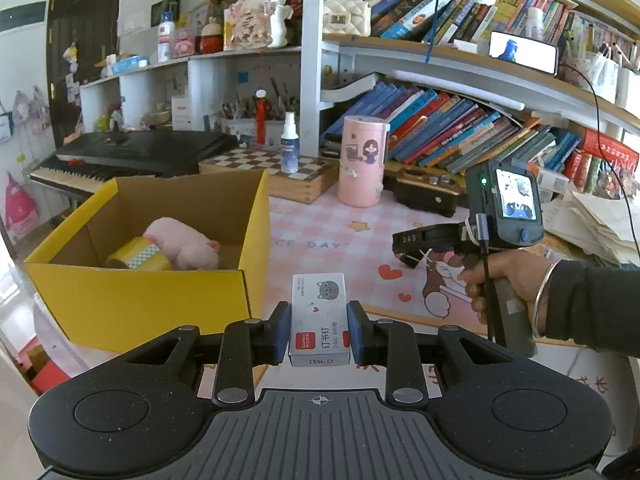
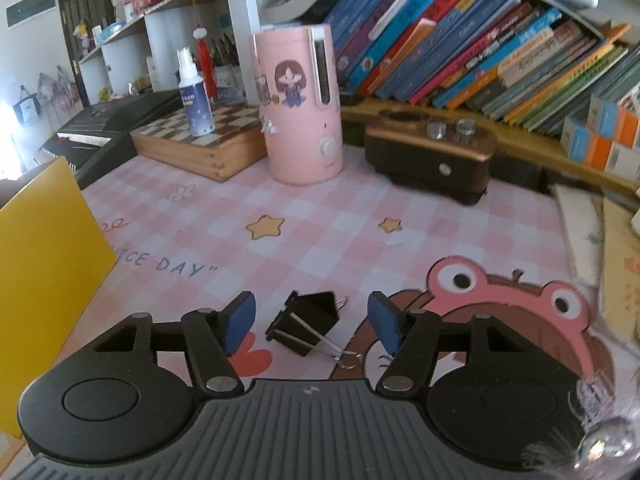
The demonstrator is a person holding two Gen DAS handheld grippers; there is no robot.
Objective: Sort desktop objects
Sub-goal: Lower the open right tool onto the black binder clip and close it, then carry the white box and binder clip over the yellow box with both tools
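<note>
- A small box of staples (image 1: 319,316) is gripped between the pads of the left claw (image 1: 319,330) and held just right of the yellow box (image 1: 136,304).
- A tape roll (image 1: 138,260) and a pink plush toy (image 1: 182,246) are already seen inside the yellow box.
- The right claw (image 2: 311,326) is open around a black binder clip (image 2: 308,326) lying on the worktop (image 2: 320,220); the pads are not touching it.
- Judged next: the staples are carried over the box rim and released, while the right claw is closed on the clip.
</note>
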